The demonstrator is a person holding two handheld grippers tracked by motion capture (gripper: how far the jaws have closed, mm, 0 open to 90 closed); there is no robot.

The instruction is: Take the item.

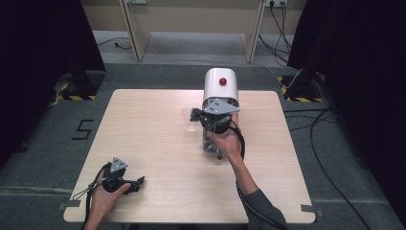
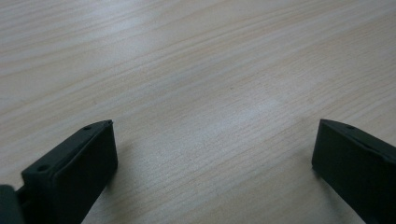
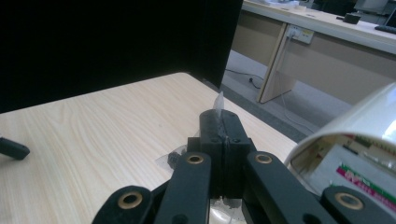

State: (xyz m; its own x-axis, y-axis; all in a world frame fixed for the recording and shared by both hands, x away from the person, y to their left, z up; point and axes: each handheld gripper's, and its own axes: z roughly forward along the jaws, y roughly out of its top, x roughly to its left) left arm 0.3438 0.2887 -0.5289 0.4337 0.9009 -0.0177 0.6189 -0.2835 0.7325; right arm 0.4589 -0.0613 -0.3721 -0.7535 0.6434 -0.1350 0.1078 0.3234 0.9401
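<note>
From above, on the pale wooden bench (image 1: pixel 158 158): left claw (image 1: pixel 140 181) low near the front left corner, lying in the person's left hand (image 1: pixel 107 194), pointing to the right. Right claw (image 1: pixel 194 115) farther back, near the middle of the bench, held in the right hand (image 1: pixel 227 141), pointing to the left, just in front of a white domed machine (image 1: pixel 220 86) with a red knob (image 1: pixel 222 81). Close to the tip of the right claw, a clear plastic cup (image 1: pixel 190 120), faint against the wood; hard to tell from here if touched or gripped. Below the right hand, a clear part of the machine with a small red piece, half hidden by the hand.

Along the left claw (image 2: pixel 212 135), in the left gripper view: both black jaws wide apart, open, nothing between them, bare wood grain under them, very close to the surface.

Along the right claw (image 3: pixel 224 119), in the right gripper view: jaws pressed together, closed on a thin clear plastic edge (image 3: pixel 219 100) that stands up between the tips; more clear plastic (image 3: pixel 168 161) under the jaws, presumably the same cup. At the right, the white machine (image 3: pixel 355 121) with a printed label inside. At far left, the tip of the other claw (image 3: pixel 13 149) on the bench.
</note>
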